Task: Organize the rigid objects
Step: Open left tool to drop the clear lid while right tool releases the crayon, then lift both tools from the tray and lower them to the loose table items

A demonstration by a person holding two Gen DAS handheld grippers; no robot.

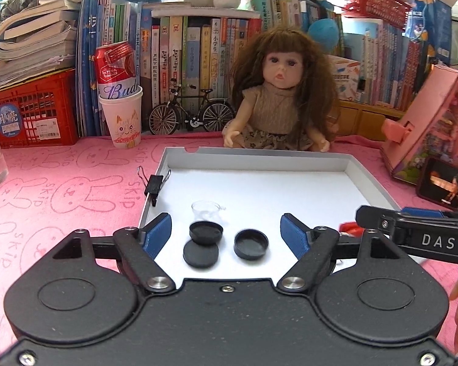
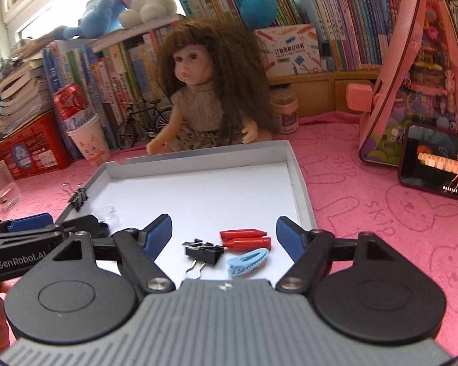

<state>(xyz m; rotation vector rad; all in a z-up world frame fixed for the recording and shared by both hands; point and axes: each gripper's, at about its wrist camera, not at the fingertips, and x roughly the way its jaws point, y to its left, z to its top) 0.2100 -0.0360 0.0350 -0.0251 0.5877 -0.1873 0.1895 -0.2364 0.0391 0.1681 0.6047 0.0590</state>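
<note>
Shallow white cardboard tray (image 1: 366, 180) sits centre frame on pink bunny-print cloth (image 1: 61, 189), w/ plenty of bare white floor toward its far wall. Left gripper (image 1: 226, 233) has jaws wide apart, nothing clamped; betw. its blue pads lie three black round plastic caps (image 1: 206, 233), two overlapping, one apart at right, and a small clear plastic cup (image 1: 205, 209) just beyond. Right gripper (image 2: 224, 233) also spread, empty; in front of it: black binder clip (image 2: 204, 251), two red plastic tubes (image 2: 247, 239) side by side, light-blue hair clip (image 2: 248, 260), all near tray's lower right edge. Another black clip (image 1: 154, 184) grips the left rim. Long-haired doll (image 1: 278, 91) sits behind the far rim, prob. touching it.
</note>
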